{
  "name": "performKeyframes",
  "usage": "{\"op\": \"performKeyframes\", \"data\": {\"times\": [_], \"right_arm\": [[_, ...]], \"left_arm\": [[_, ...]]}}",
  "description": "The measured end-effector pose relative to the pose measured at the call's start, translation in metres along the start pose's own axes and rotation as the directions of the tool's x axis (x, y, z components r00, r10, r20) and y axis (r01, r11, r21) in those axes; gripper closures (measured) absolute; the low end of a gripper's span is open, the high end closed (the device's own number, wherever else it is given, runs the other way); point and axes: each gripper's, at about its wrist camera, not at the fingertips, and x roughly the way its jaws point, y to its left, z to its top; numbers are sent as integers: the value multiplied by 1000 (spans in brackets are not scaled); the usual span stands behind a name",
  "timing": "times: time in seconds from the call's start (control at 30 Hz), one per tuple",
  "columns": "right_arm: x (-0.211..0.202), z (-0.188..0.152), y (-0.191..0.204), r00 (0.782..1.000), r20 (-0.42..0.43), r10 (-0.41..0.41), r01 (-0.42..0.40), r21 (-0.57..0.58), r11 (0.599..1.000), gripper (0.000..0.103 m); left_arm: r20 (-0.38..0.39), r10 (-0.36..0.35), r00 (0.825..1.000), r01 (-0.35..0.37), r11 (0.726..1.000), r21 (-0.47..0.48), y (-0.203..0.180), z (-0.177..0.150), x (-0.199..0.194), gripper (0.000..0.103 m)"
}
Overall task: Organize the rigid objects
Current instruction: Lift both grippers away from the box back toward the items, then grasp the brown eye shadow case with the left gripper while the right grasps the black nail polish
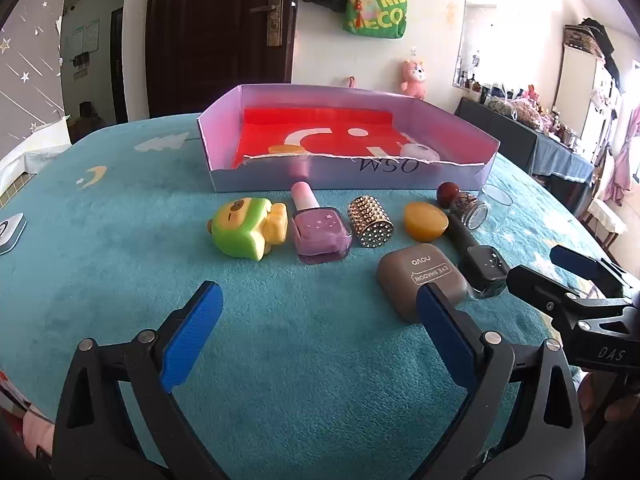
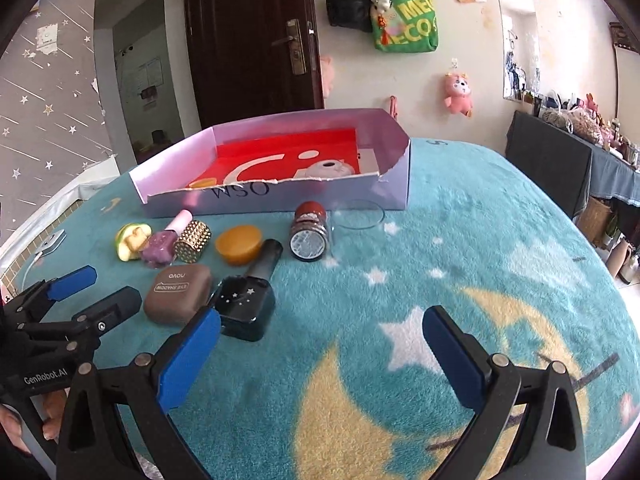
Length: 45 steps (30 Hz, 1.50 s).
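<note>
The job looks barely begun. The box (image 1: 352, 178) stands at the far side of the blue cloth (image 1: 120, 280), and only two things show inside it: a white round piece (image 2: 330, 169) near the right end and an orange one (image 1: 285, 149) toward the left, both half hidden by the torn front wall. Everything else lies on the cloth just in front of the box: a green toy (image 1: 244, 226), a pink bottle (image 1: 316, 228), a gold studded cylinder (image 1: 370, 222), an amber lump (image 1: 426, 221), a small jar (image 2: 310, 232) on its side, a clear glass dish (image 2: 360, 216), a dark bottle (image 2: 250, 296) and a brown eye-shadow case (image 1: 420, 286). The left gripper (image 1: 320, 312) hovers with its fingers wide apart, holding nothing, the case nearest. The right gripper (image 2: 320, 340) is likewise spread and empty, close to the dark bottle. By my count eight pieces are left to go in.
</note>
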Motion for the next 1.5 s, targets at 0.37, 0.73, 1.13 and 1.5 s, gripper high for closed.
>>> {"op": "performKeyframes", "data": {"times": [0.37,0.73,1.13,1.5], "right_arm": [[24,15,13,993,-90,78,-78,2,997,0],[36,22,-2,986,-165,21,-17,22,1000,0],[12,13,-37,990,-133,42,-40,19,999,0],[10,14,-51,989,-121,90,-83,59,995,0]], "left_arm": [[-4,1,1000,-1,1000,-15,15,12,-4,4],[-62,-71,996,71,997,4,-7,22,6,4],[-161,-117,980,125,991,45,-48,30,35,4],[-199,-57,978,67,997,45,-19,24,36,4]]}}
